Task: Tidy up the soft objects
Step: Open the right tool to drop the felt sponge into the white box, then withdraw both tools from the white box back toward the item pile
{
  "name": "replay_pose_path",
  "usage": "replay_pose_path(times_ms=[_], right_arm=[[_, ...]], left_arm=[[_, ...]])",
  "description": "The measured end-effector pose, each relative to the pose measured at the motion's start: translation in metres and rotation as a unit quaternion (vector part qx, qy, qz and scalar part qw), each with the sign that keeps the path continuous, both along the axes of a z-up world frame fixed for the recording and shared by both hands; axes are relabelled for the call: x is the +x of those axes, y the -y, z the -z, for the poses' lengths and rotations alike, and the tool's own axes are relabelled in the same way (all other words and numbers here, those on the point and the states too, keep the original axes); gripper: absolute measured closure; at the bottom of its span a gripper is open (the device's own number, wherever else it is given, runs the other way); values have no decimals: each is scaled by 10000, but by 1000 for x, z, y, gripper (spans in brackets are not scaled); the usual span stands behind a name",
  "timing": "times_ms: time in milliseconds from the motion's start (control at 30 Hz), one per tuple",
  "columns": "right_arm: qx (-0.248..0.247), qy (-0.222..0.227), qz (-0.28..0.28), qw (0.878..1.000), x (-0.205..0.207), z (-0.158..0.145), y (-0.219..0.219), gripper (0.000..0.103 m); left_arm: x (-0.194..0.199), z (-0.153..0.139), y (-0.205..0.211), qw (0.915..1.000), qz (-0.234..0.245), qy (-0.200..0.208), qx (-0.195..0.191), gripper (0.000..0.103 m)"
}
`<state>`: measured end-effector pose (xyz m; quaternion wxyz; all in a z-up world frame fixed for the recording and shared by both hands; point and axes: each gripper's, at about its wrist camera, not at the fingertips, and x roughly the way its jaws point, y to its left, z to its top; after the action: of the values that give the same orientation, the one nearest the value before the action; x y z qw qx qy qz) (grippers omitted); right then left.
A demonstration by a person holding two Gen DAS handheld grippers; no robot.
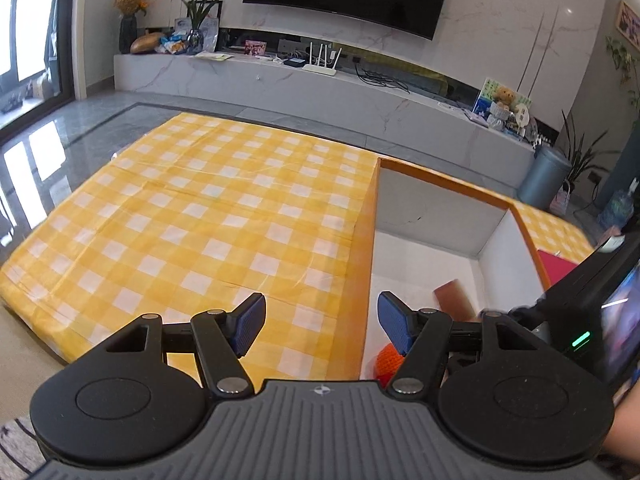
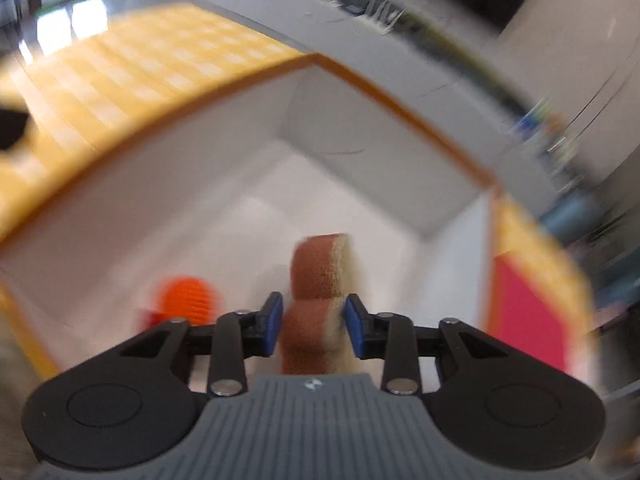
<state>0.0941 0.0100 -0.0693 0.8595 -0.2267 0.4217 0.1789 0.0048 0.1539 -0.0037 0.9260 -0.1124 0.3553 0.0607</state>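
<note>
Checked yellow cloth (image 1: 200, 208) on bench; white box (image 2: 360, 132) beside. Right tongs (image 2: 312, 326) clench brown sponge (image 2: 320, 272) mid-body: light, squashy. Left tongs (image 1: 320, 328) released, empty.

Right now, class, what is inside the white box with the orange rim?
Inside the white box lies an orange knitted ball; a brown sponge stands between the right gripper's pads. The floor nearest the cameras is covered by the grippers.
</note>
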Motion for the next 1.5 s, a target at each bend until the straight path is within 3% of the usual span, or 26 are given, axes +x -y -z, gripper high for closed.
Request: replay_pose_path(times_ms=[67,133,233,300,333,367,533,667,733,800,933,1067,1233,1433,1500], right_arm=[[501,-394,47,9980,2,-3,5,48],[758,-364,100,9964,-3,-10,12,43],[1518,-495,125,9871,-5,-27,33,44],[1814,-335,219,9826,-3,-39,43,58],[1773,-203,300,9835,0,-43,41,82],[1641,-117,344,9858,2,-44,40,95],[1362,-629,169,9885,14,-19,30,97],[124,-176,643,9977,25,0,21,94],[-673,-286,591,9956,31,15,14,95],[-956,-590,405,9928,36,26,9,94],[-1152,-1051,53,9878,42,31,1,93],[-886,-1367,-377,9859,38,25,3,91],[-398,-1343,-874,9863,26,19,0,92],[-255,-1372,-862,9865,23,16,2,92],[-238,-1290,-768,9884,28,17,1,86]], left_arm=[[1,1,1,10000,0,-31,-5,27],[1,1,0,10000,29,-50,-67,27],[1,1,-2,9999,38,-51,-126,27],[2,2,-3,9998,12,-88,-158,27],[3,3,-4,9998,1,-112,-175,27],[3,4,-5,9997,-4,-134,-190,27],[4,5,-4,9996,4,-170,-206,27],[4,5,-4,9996,-5,-183,-195,27],[5,6,-5,9995,-6,-203,-248,27],[6,7,-5,9994,-6,-231,-269,27],[5,7,-4,9995,-13,-213,-222,27],[4,6,-4,9995,17,-223,-216,27],[6,6,-1,9995,51,-276,-157,29],[6,6,1,9995,45,-276,-163,29],[6,6,1,9995,40,-260,-167,29]])
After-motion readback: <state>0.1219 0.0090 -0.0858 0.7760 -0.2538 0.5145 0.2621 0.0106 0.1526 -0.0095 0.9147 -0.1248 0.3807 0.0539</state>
